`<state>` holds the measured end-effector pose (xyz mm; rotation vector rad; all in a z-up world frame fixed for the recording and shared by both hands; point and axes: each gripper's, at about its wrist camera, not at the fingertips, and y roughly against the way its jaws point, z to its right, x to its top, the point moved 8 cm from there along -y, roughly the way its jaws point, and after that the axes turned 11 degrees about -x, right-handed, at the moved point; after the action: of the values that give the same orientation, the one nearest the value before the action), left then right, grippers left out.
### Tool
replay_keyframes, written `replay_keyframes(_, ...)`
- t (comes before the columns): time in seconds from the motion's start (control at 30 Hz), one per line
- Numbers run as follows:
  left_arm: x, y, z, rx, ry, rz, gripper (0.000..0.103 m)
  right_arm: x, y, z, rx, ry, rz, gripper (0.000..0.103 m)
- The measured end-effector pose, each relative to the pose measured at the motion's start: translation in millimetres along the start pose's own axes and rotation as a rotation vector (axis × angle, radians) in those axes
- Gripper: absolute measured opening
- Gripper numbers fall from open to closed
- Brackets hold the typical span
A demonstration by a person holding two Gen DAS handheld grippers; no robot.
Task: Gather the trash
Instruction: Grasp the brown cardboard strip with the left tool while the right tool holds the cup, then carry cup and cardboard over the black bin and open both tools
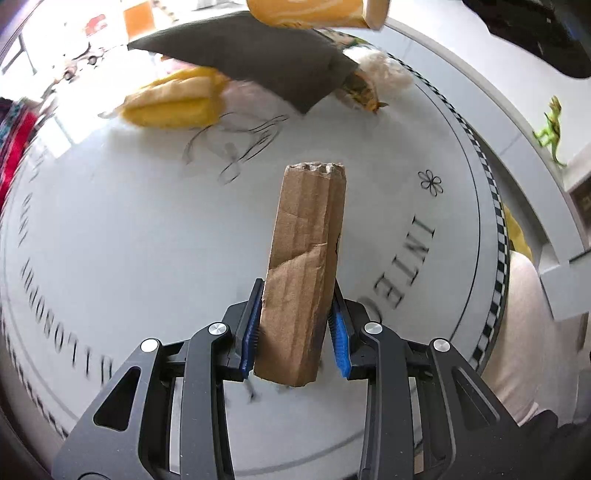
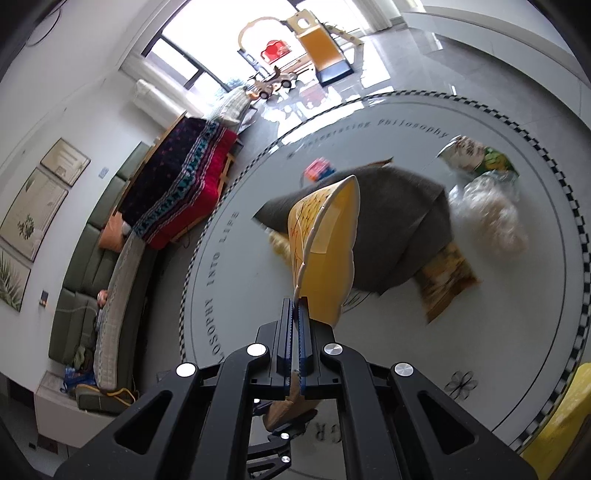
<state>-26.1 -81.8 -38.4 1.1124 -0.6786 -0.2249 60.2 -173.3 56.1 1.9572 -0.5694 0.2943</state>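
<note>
My left gripper (image 1: 298, 291) is shut on a folded strip of brown cardboard (image 1: 306, 240), which stands up from between the blue pads above the round white table (image 1: 129, 221). My right gripper (image 2: 295, 302) is shut on the cream rim of a squashed yellow paper container (image 2: 332, 251), held over the table (image 2: 251, 295). That container (image 1: 314, 11) shows at the top of the left wrist view. On the table lie a grey cloth (image 2: 399, 229), a crumpled white wad (image 2: 491, 214), a brown-yellow wrapper (image 2: 447, 280) and a green-white packet (image 2: 476, 155).
A yellow peel-like piece (image 1: 173, 99) lies beside the grey cloth (image 1: 251, 62). A small red-blue box (image 2: 319, 170) sits at the far side. A green toy dinosaur (image 1: 552, 127) stands on a ledge to the right. A sofa with blankets (image 2: 177, 181) lines the left wall.
</note>
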Motion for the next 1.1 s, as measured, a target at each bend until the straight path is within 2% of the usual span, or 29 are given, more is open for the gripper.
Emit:
replay_keyframes(0.1,-25.4,19.2,-1.4,0.032,0.039,0.045,0.032,-17.3,0.4,-21.1,0.005,0.034,-0.015,0.003)
replay_keyframes(0.33,-77.8,80.2,-42.0,0.084,0.176,0.157,0.032,-60.0,-5.2,-69.6,0.024,0.124,-0.059,0.003)
replay_keyframes(0.67,-134.5,120.2,-64.6,0.155,0.313,0.279,0.032,-139.3,-20.4,-149.5,0.062,0.275,-0.144,0.003)
replay_keyframes(0.87,-193.1,156.6,-88.1,0.218,0.427,0.349,0.032,-190.0,-27.6,-197.3,0.094,0.389,-0.198,0.003)
replay_keyframes(1.1,-289.0,190.0,-119.2,0.322,0.624,0.407,0.033,-275.6,-39.6,-252.2,0.134,0.568,-0.303,0.003)
